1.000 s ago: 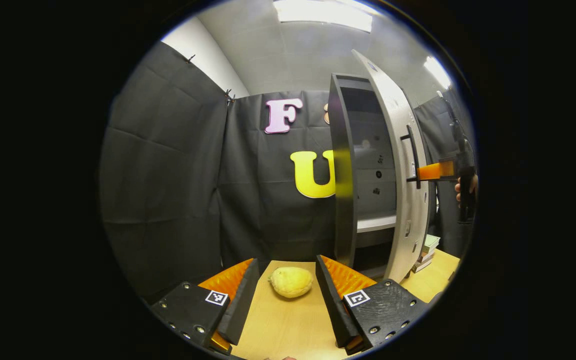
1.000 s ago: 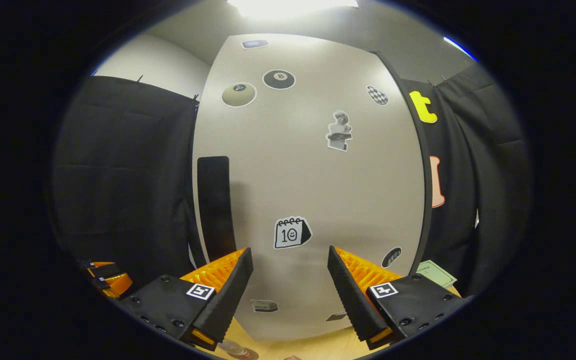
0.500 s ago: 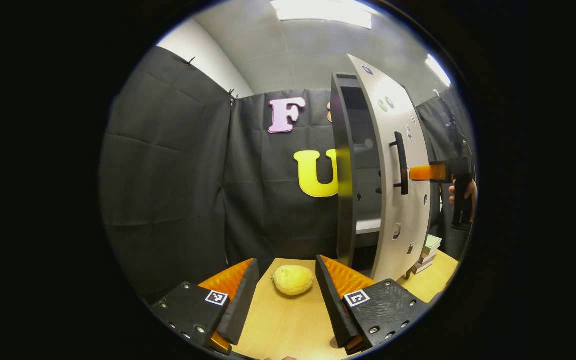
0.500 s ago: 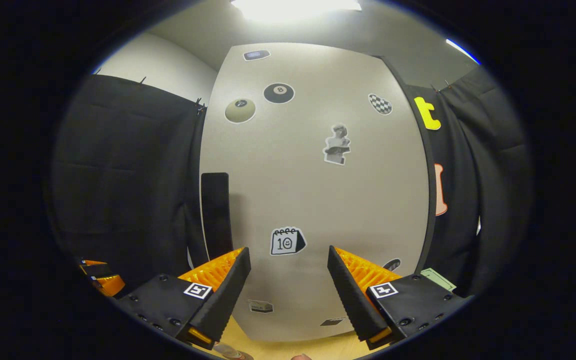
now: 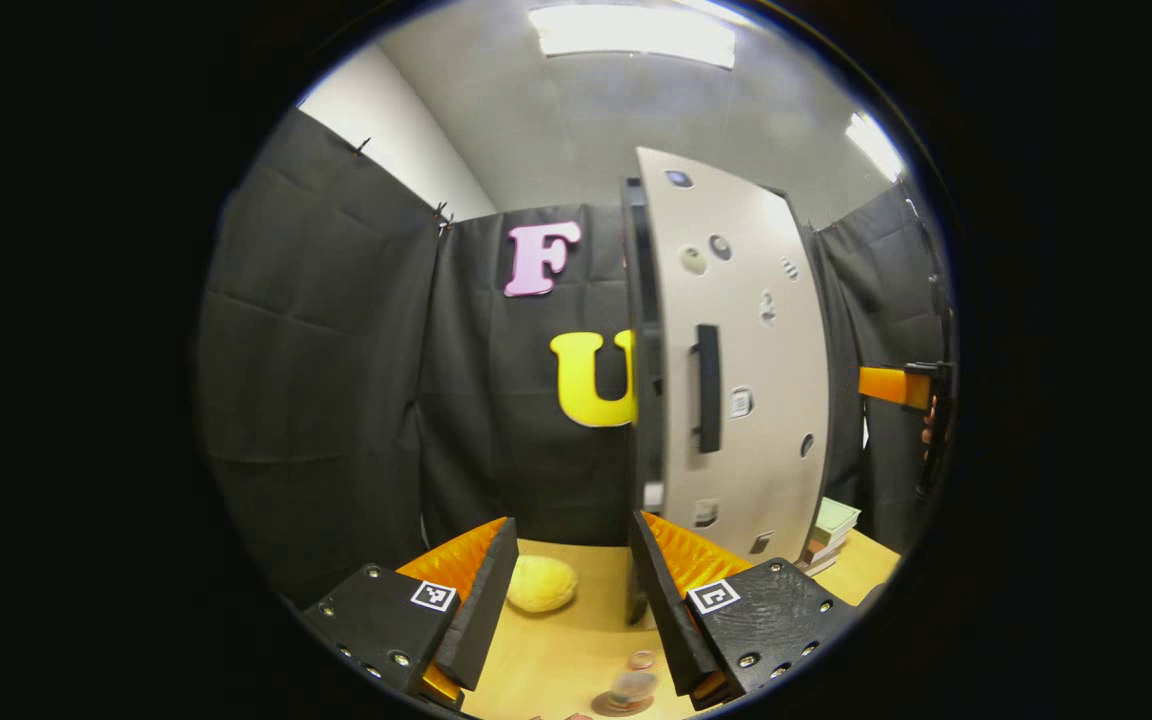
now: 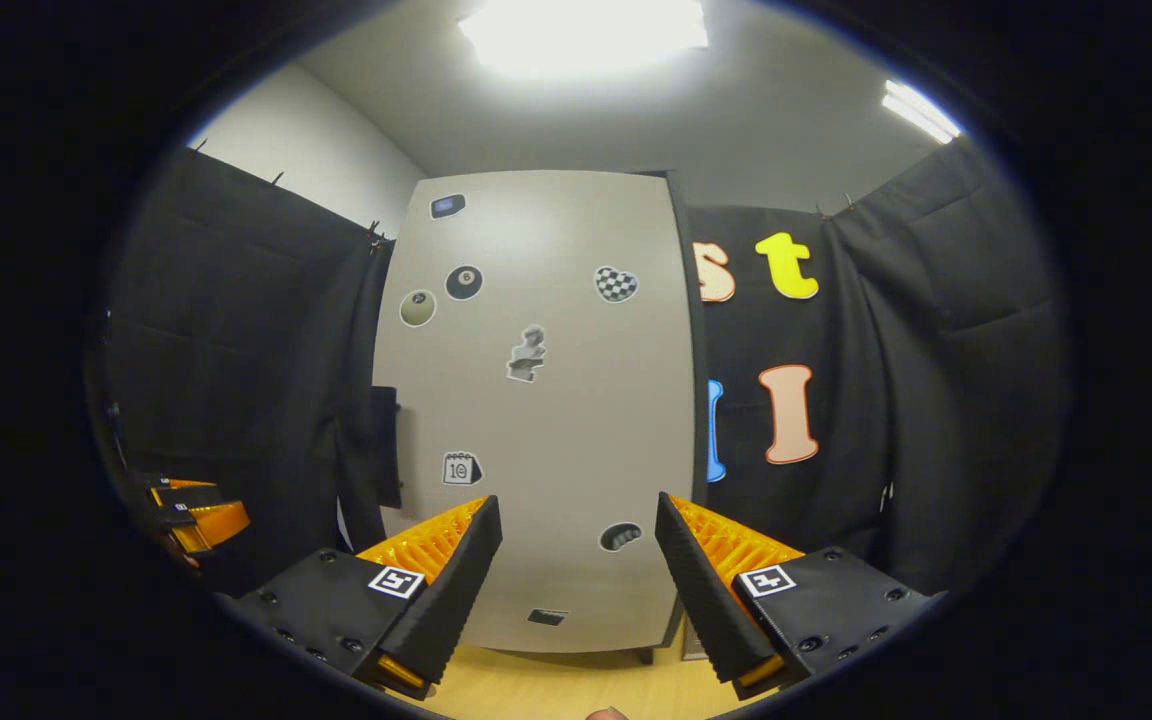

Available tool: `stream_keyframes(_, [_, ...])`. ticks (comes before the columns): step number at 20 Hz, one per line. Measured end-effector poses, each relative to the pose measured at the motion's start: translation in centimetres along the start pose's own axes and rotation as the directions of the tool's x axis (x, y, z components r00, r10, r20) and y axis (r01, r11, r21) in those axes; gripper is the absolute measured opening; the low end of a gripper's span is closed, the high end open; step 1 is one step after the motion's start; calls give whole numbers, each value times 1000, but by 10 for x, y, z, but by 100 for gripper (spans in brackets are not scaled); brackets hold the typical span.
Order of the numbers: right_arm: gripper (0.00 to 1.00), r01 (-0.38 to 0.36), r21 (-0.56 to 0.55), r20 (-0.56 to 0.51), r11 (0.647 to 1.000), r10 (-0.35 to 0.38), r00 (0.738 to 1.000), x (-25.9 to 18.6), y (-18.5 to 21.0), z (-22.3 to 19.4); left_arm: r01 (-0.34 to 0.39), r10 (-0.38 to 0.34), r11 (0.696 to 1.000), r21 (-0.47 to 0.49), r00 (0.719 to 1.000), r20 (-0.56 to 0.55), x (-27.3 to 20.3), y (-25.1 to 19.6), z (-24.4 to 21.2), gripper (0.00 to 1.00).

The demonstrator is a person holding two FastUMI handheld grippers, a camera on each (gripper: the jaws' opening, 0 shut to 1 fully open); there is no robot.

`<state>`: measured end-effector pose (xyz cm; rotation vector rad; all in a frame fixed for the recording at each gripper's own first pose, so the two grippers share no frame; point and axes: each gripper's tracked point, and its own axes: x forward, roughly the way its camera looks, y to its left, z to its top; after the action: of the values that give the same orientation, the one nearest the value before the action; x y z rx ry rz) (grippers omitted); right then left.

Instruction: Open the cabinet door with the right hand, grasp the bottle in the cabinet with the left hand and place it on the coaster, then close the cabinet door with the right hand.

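Left gripper (image 5: 568, 600): I see its two fingers spread wide at the bottom of the left gripper view, holding nothing, low over the light wooden tabletop (image 5: 566, 650).
Bottle: between those fingers, at the very bottom edge, I make out a small blurred clear bottle (image 5: 631, 685) standing on a round brownish coaster (image 5: 608, 705); both are cut off and smeared, so I cannot tell the cap or label.
Fruit: a bumpy pale-yellow lemon-like fruit (image 5: 542, 584) lies on the table just beyond the fingertips, partly hidden by the left finger.
Cabinet door: the tall light-grey sticker-dotted cabinet door (image 5: 741, 370) with its black vertical bar handle (image 5: 707, 388) looks nearly flush with the dark cabinet edge; whether a slit is left I cannot tell.
Books: a small stack of books (image 5: 826, 535) peeks out behind the cabinet's lower right corner, mostly hidden.
Right gripper (image 6: 576, 580): fingers parted wide, empty, facing the door (image 6: 546, 400) and apart from it; in the left gripper view it pokes in at the far right edge (image 5: 901, 388), cut off, with a hand behind it barely visible.
Far left, right gripper view: the left gripper (image 6: 191, 510) shows small and dim.
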<state>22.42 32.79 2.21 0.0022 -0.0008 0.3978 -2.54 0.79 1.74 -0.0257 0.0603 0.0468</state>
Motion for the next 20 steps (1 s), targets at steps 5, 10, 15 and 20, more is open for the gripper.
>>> stream_keyframes(5, [98,64,-29,-2,997,-64,998,-41,-61,-14,11,-11,1000,9,1000,18,-14,-48,12,68])
stream_keyframes(10, [98,112,-52,-41,992,-115,993,-76,-92,-37,25,-26,1000,17,999,32,-27,-75,12,66])
stream_keyframes(15, [94,126,-32,-50,992,-128,991,-89,-91,-39,51,-51,998,25,999,10,-30,-82,3,66])
stream_keyframes(20, [98,138,-25,-22,990,-139,990,-87,-85,-25,50,-50,998,47,999,8,-29,-74,3,66])
